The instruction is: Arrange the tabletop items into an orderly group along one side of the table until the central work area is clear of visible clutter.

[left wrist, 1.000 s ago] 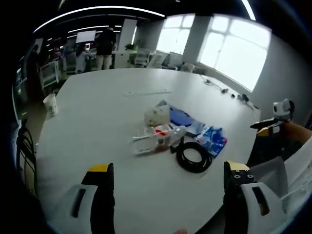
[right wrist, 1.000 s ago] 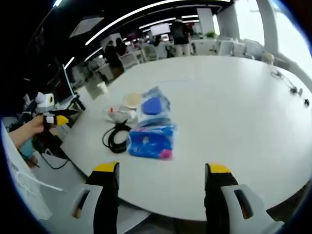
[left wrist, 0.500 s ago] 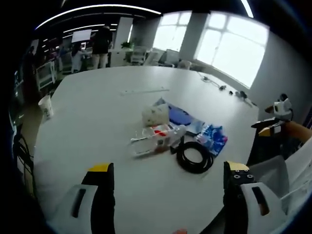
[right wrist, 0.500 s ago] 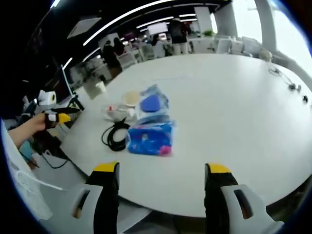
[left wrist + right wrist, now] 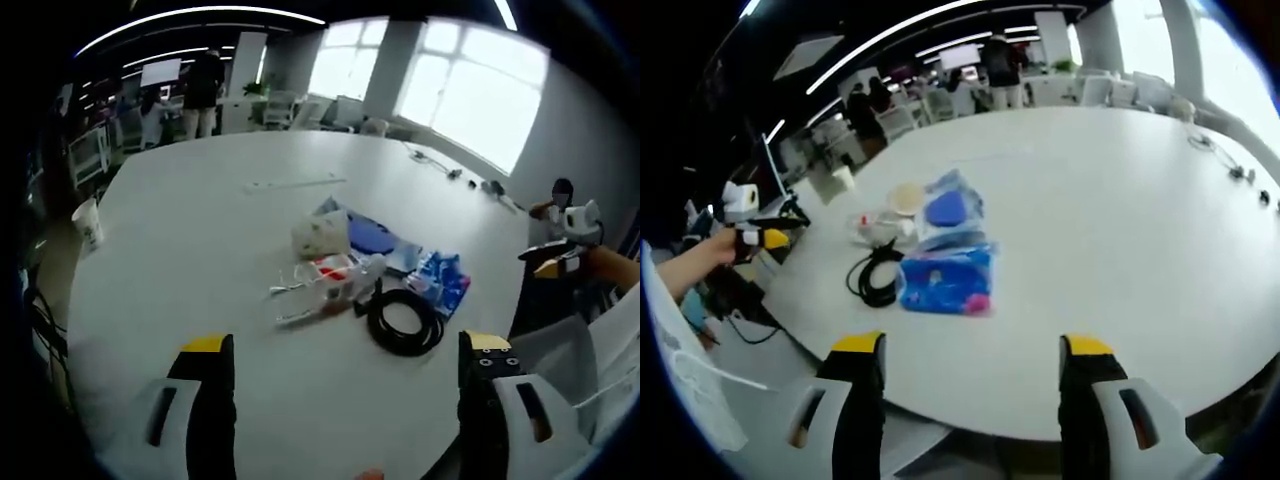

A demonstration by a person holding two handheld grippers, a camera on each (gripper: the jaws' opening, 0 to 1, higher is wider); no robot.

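Tabletop items lie clustered near one edge of the large white surface (image 5: 200, 220). The cluster holds a coiled black cable (image 5: 404, 320), a blue patterned packet (image 5: 440, 283), a blue pouch under clear wrap (image 5: 372, 236), a cream-coloured bag (image 5: 320, 235) and a clear packet with red print (image 5: 330, 277). The cable touches the clear packet and sits just beside the blue patterned packet. No writing or brand on any item can be read.

In the right gripper view the same cluster appears: cable (image 5: 872, 277), blue patterned packet (image 5: 943, 283), blue pouch (image 5: 947, 210), clear packet (image 5: 875, 226).

A paper cup (image 5: 88, 222) stands well apart from the cluster, near the far edge of the surface. Small cables (image 5: 440, 170) lie on the surface toward the windows. People stand in the background.

Left gripper (image 5: 345, 350): held off the surface edge, jaws spread apart and grasping nothing. It also shows at the left of the right gripper view, held in a hand (image 5: 700, 262).

Right gripper (image 5: 970, 350): held short of the surface, jaws spread apart and grasping nothing. It shows at the right of the left gripper view, gripped by a hand (image 5: 605, 265).
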